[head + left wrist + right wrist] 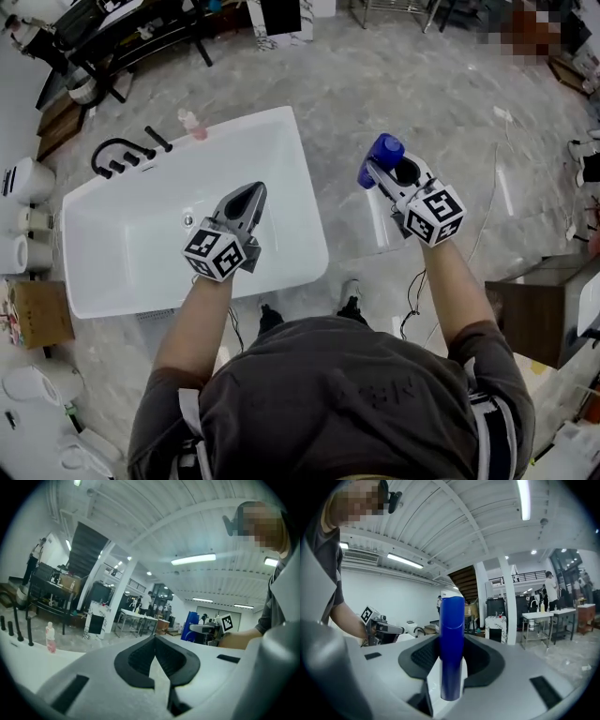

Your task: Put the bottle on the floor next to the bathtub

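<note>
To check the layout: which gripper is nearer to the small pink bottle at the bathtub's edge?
Left. The left gripper is over the bathtub, not far from the pink bottle; the right gripper, holding the blue bottle, is past the tub's right edge, over the floor.

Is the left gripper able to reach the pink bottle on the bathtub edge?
Probably yes: left gripper is empty and nothing stands between it and the pink bottle; its jaws are shut.

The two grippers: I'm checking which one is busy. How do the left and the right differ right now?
The right gripper is clamped on a blue bottle, while the left gripper has its jaws together on nothing. The left gripper hangs over the white bathtub, and the right gripper is over the floor beside it. Both carry a marker cube.
</note>
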